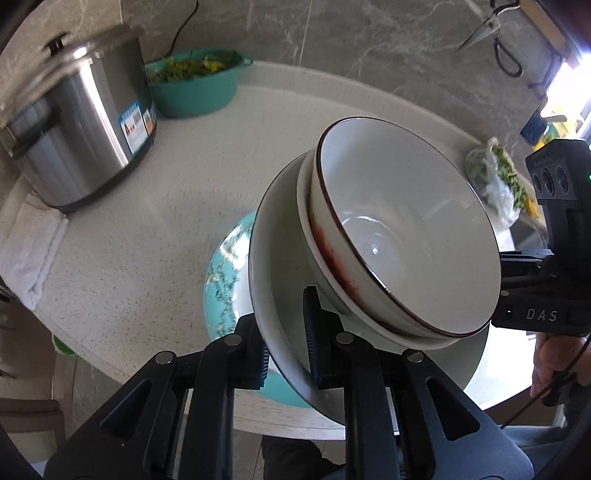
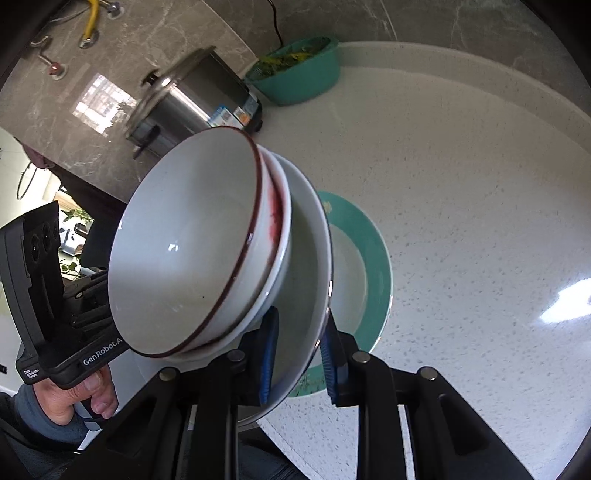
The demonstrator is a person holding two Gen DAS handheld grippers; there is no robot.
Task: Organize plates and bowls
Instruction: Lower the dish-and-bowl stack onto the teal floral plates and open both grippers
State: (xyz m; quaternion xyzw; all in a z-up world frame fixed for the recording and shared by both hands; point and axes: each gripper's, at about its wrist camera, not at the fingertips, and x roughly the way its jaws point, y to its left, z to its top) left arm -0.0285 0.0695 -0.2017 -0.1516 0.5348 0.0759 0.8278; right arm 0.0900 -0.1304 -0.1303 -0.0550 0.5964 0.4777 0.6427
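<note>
A white plate (image 1: 280, 266) carries two nested white bowls; the top bowl (image 1: 406, 221) has a dark red rim. My left gripper (image 1: 290, 343) is shut on the plate's near rim. My right gripper (image 2: 299, 350) is shut on the opposite rim of the same plate (image 2: 310, 266), with the bowls (image 2: 192, 251) beside it. The stack is held in the air, tilted, above a teal-rimmed plate (image 1: 225, 273) lying on the counter, which also shows in the right wrist view (image 2: 376, 266). The right gripper's body (image 1: 546, 280) shows at the left wrist view's right edge.
A steel rice cooker (image 1: 81, 125) stands at the back left, next to a teal basin of greens (image 1: 195, 85). A white cloth (image 1: 33, 254) lies at the left counter edge. A bag of greens (image 1: 498, 184) sits at the right. Scissors (image 1: 487, 29) hang on the wall.
</note>
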